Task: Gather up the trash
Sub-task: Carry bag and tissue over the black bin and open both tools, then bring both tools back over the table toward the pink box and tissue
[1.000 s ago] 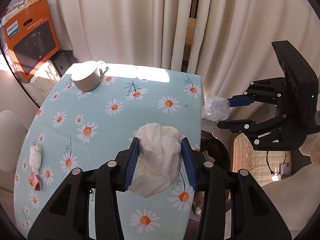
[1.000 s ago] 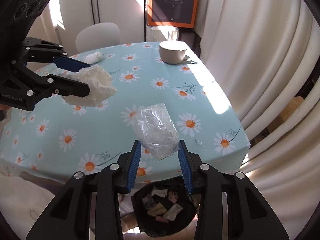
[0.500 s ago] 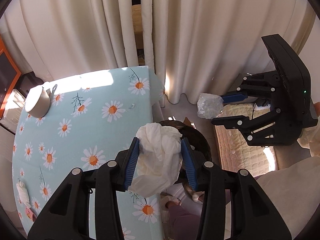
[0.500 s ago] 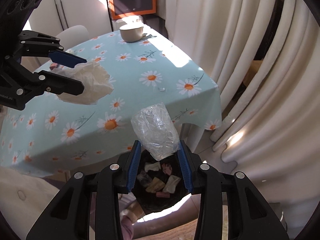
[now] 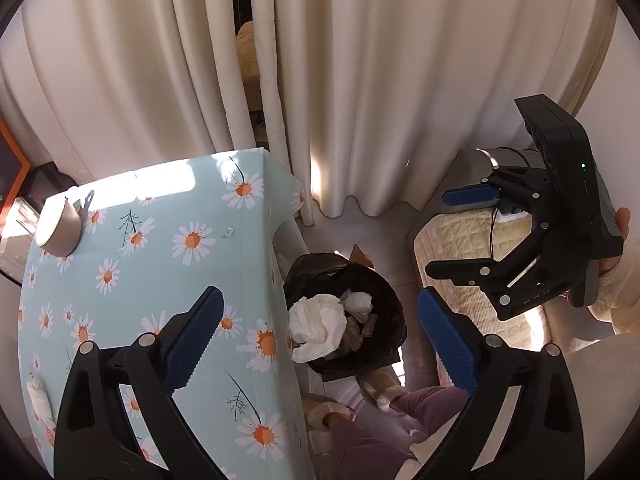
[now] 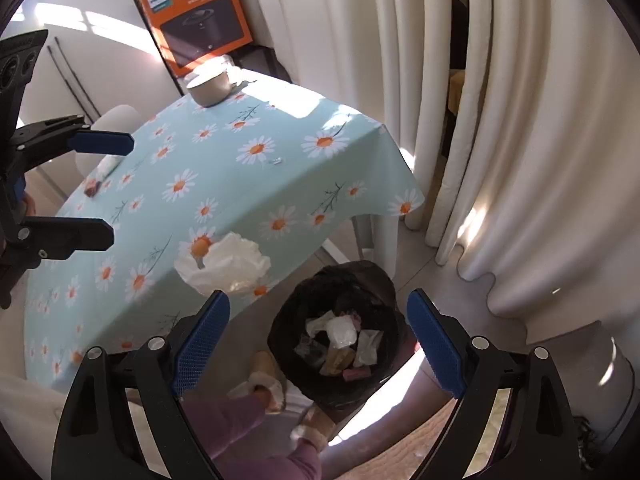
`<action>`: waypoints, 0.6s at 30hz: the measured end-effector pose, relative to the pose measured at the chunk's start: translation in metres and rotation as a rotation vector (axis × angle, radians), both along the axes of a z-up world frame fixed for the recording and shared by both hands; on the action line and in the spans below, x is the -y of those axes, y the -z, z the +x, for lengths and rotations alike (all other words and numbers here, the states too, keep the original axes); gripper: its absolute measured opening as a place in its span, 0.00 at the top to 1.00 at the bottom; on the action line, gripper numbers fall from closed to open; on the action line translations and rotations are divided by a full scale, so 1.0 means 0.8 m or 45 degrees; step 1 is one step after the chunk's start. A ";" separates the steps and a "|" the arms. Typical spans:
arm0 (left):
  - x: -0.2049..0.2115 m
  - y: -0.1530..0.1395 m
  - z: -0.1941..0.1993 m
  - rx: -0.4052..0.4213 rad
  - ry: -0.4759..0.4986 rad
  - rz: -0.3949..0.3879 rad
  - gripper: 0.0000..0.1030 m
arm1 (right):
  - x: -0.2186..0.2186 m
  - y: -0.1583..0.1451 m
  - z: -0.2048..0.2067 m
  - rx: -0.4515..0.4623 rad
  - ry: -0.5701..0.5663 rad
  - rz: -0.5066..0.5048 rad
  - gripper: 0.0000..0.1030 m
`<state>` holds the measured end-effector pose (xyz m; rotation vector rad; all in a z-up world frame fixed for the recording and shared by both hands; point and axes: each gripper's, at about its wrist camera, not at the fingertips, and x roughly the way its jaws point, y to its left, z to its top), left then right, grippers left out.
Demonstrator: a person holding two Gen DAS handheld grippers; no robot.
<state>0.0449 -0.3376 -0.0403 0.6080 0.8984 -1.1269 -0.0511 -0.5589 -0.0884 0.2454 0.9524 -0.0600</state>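
My left gripper (image 5: 320, 336) is opening wide, with nothing between its pads. The white tissue wad (image 5: 318, 328) it let go hangs loose in the air over the black-bagged trash bin (image 5: 320, 264); in the right wrist view the tissue wad (image 6: 224, 268) floats beside the table's edge. My right gripper (image 6: 320, 344) is opening too, empty, above the bin (image 6: 344, 276). The crumpled clear plastic (image 6: 341, 332) lies on top of the trash inside. A white wad (image 6: 106, 164) and a pink wrapper (image 6: 92, 188) lie on the daisy tablecloth (image 6: 240, 184).
A cream cup (image 6: 208, 86) stands at the table's far end by an orange box (image 6: 196, 12). Cream curtains (image 6: 500, 140) hang behind the bin. The person's purple-trousered legs and slippers (image 5: 360, 432) are next to the bin, and a quilted cushion (image 5: 440, 248) lies to its right.
Both grippers swung off the table to over the bin and opened. The tissue has left the left gripper and the plastic has dropped from the right one into the bin.
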 end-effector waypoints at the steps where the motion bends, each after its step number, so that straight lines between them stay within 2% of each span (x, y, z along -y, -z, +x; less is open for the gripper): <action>1: -0.004 -0.002 0.004 -0.013 -0.021 -0.009 0.07 | 0.000 0.001 0.000 -0.010 -0.007 0.004 0.16; 8: -0.046 -0.006 0.026 -0.028 -0.193 -0.039 0.07 | -0.023 -0.006 0.012 -0.030 -0.094 -0.102 0.15; 18: -0.143 -0.016 0.052 -0.007 -0.468 -0.117 0.07 | -0.079 -0.030 0.058 -0.018 -0.298 -0.187 0.15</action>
